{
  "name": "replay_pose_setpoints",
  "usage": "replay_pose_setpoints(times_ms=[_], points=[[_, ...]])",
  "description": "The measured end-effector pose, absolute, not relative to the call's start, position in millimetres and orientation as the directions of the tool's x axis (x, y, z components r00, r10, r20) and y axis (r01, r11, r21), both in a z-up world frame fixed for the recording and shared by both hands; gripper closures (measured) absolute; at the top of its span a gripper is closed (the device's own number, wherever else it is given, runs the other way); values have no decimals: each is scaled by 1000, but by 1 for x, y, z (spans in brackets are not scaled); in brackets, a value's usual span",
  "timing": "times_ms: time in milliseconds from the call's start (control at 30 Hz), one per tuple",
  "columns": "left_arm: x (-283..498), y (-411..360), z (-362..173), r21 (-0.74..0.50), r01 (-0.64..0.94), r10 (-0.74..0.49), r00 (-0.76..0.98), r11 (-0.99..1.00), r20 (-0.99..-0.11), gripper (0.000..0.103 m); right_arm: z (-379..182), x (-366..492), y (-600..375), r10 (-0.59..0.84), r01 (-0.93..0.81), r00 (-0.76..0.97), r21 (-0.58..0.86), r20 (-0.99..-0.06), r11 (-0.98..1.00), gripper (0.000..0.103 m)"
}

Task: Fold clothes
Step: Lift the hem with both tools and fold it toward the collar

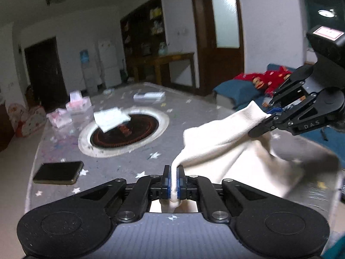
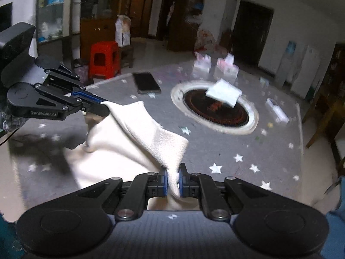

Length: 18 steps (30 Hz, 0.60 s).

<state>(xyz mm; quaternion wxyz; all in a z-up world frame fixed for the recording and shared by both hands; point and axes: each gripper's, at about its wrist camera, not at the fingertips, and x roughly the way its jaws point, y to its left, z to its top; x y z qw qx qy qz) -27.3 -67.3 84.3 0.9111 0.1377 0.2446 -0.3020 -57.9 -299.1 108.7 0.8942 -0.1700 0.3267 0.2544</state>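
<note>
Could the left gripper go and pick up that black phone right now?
Probably not: the left gripper is shut on the white cloth. The path to the phone looks clear, but it must release first.

Left wrist cam sits just behind the left gripper (image 1: 174,181), looking forward and down along its fingers across the grey star-print table (image 1: 133,164), with the right gripper (image 1: 267,118) entering at right. Right wrist cam mirrors it behind the right gripper (image 2: 172,182), left gripper (image 2: 101,105) entering at left. Both are close-up. Shared: white cloth (image 1: 226,153), round inset burner (image 1: 124,135), black phone (image 1: 58,172), pink tissue packs (image 1: 78,103).
</note>
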Motion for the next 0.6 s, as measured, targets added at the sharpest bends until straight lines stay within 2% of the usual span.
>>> replay_pose_setpoints(times_ms=[167,267,300,467,600], points=[[15,-83,45,100,563,-403,694,820,-597,97,58,-13,-297,310,-514,632,-84,-710,854,93],[27,-84,30,104,525,-360,701,844,-616,93,38,-3,-301,291,-464,645,-59,-707,884,83],[29,-82,27,103,515,-351,702,851,-620,93,37,-4,-305,289,-444,652,-44,-701,895,80],[28,-66,26,97,441,-294,730,892,-617,93,40,-17,-326,253,-345,707,-10,-661,939,79],[11,-57,44,40,415,-317,750,909,-580,93,51,-53,-338,239,-299,746,8,-622,954,80]])
